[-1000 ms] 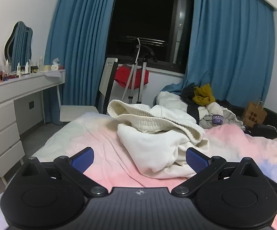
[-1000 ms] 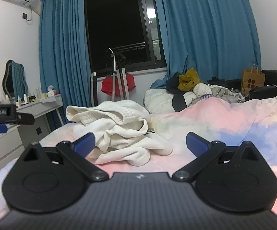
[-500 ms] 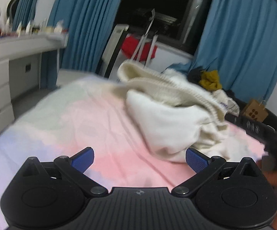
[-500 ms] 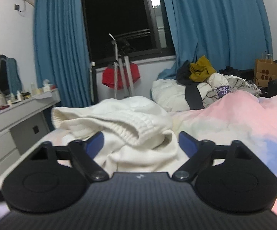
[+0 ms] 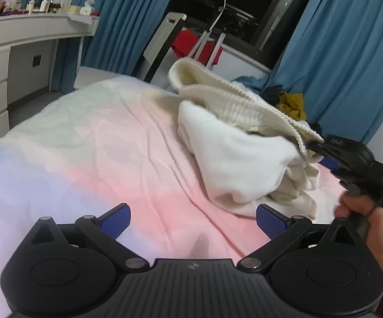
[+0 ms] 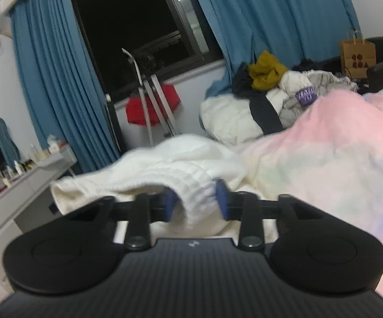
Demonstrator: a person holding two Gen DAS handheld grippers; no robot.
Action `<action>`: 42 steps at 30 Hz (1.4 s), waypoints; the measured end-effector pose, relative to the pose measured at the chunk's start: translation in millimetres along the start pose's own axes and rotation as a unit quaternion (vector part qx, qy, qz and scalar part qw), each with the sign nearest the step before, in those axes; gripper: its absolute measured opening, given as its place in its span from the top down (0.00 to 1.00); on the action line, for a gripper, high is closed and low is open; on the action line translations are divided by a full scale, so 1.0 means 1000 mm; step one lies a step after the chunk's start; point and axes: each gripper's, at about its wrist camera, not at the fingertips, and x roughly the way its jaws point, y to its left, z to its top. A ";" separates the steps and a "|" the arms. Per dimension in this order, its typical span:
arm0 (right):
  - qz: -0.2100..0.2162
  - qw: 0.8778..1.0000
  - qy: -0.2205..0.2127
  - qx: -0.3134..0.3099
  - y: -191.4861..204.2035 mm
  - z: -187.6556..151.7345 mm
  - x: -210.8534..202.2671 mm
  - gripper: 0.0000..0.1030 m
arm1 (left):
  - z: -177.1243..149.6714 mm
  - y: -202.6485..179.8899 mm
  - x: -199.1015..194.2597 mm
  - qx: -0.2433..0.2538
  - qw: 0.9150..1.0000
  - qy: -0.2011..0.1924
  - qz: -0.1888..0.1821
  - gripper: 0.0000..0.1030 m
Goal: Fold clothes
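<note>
A crumpled cream-white garment (image 5: 239,143) with a ribbed knit hem lies on the pastel pink bedspread (image 5: 128,145). My left gripper (image 5: 192,218) is open and empty, low over the bedspread, short of the garment's near edge. My right gripper (image 6: 193,202) has its jaws half closed around the ribbed hem (image 6: 188,182) of the garment (image 6: 165,167), blue pads against the knit on both sides. In the left wrist view the right gripper (image 5: 321,147) meets the hem at the garment's right end, with a hand on its handle.
A heap of other clothes (image 6: 271,98) lies at the far end of the bed below blue curtains (image 6: 257,18). A white dressing table (image 5: 14,53) with bottles stands at left. A chair and a red item (image 5: 191,45) stand by the window. A paper bag (image 6: 357,58) is far right.
My right gripper moved forward onto the garment and its jaws closed in around the ribbed hem. My left gripper moved in lower over the bedspread and stayed open.
</note>
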 end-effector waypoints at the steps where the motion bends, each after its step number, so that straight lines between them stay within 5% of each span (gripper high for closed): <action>1: 0.003 1.000 0.000 -0.005 0.000 0.002 -0.008 0.80 | 0.001 0.001 -0.002 -0.005 1.000 -0.005 -0.004 0.01; 6: 0.035 0.998 0.010 -0.045 0.006 0.008 -0.066 0.82 | 0.007 0.007 -0.012 -0.050 0.997 -0.020 -0.059 0.01; 14: 0.074 0.995 0.038 -0.063 0.002 -0.006 -0.173 0.82 | 0.010 0.021 -0.032 -0.135 0.979 -0.027 -0.148 0.01; 18: 0.079 0.994 0.053 -0.057 -0.008 -0.025 -0.211 0.83 | 0.004 0.027 -0.032 -0.156 0.977 -0.017 -0.144 0.01; 24: 0.090 0.992 0.078 -0.045 -0.021 -0.049 -0.212 0.83 | -0.017 0.047 -0.026 -0.220 0.970 0.003 -0.101 0.01; 31: 0.163 0.985 0.060 0.005 -0.030 -0.031 -0.221 0.83 | -0.039 0.066 0.008 -0.322 0.934 0.031 -0.151 0.01; 33: 0.183 0.981 0.061 0.021 -0.034 -0.028 -0.223 0.83 | -0.043 0.069 0.020 -0.365 0.912 0.035 -0.185 0.01; 36: 0.207 0.976 0.056 0.046 -0.042 -0.024 -0.226 0.83 | -0.057 0.075 0.045 -0.458 0.857 0.044 -0.231 0.01; 37: 0.213 0.974 0.054 0.053 -0.044 -0.022 -0.226 0.83 | -0.059 0.075 0.050 -0.471 0.849 0.042 -0.237 0.01; 39: 0.221 0.972 0.050 0.064 -0.049 -0.020 -0.227 0.83 | -0.061 0.071 0.059 -0.475 0.845 0.033 -0.243 0.02; 42: 0.228 0.970 0.045 0.079 -0.057 -0.019 -0.229 0.83 | -0.056 0.067 0.073 -0.459 0.852 0.037 -0.248 0.08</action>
